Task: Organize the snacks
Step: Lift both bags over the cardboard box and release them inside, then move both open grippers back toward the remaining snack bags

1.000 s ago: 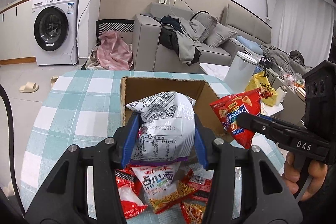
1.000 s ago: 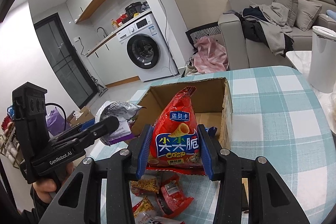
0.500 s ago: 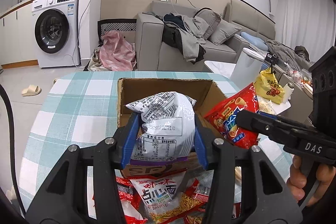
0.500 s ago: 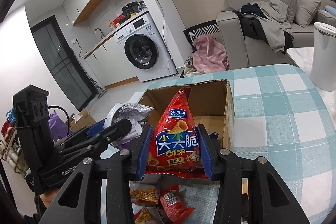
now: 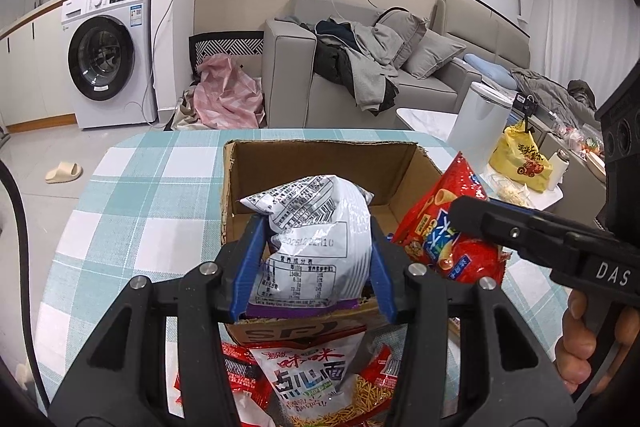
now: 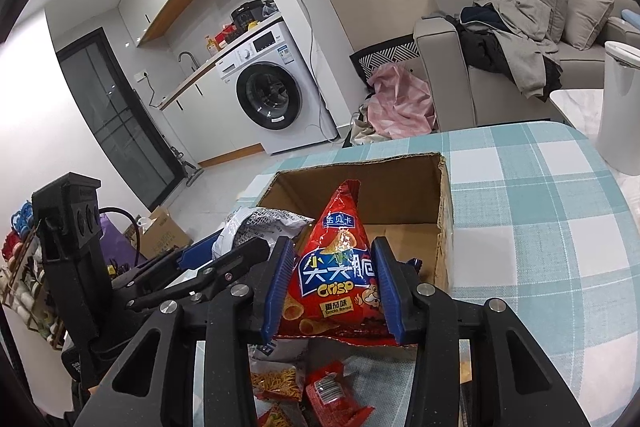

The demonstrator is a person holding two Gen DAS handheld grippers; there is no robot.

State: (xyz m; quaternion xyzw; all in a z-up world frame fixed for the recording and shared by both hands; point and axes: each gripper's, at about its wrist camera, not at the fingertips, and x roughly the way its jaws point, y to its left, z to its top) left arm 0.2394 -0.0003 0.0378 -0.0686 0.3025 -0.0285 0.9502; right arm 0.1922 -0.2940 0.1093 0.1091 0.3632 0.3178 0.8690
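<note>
My left gripper [image 5: 316, 259] is shut on a white snack bag [image 5: 312, 235] with black print and holds it over the near edge of an open cardboard box [image 5: 320, 159]. My right gripper [image 6: 334, 283] is shut on a red crisp bag [image 6: 338, 275] and holds it over the same box [image 6: 446, 195] from the near right. In the left wrist view the red bag [image 5: 448, 227] and the right gripper [image 5: 540, 235] show at the right. In the right wrist view the white bag [image 6: 256, 223] and the left gripper [image 6: 192, 279] show at the left.
Several loose snack packets [image 5: 312, 387] lie on the checked tablecloth [image 5: 140, 187] in front of the box, also below the right gripper [image 6: 320, 387]. A white bin [image 6: 622, 107] stands beyond the table's right edge. A sofa and a washing machine are behind.
Both grippers have moved forward with their bags, from in front of the box to over its near edge. The red bag has come closer to the white bag.
</note>
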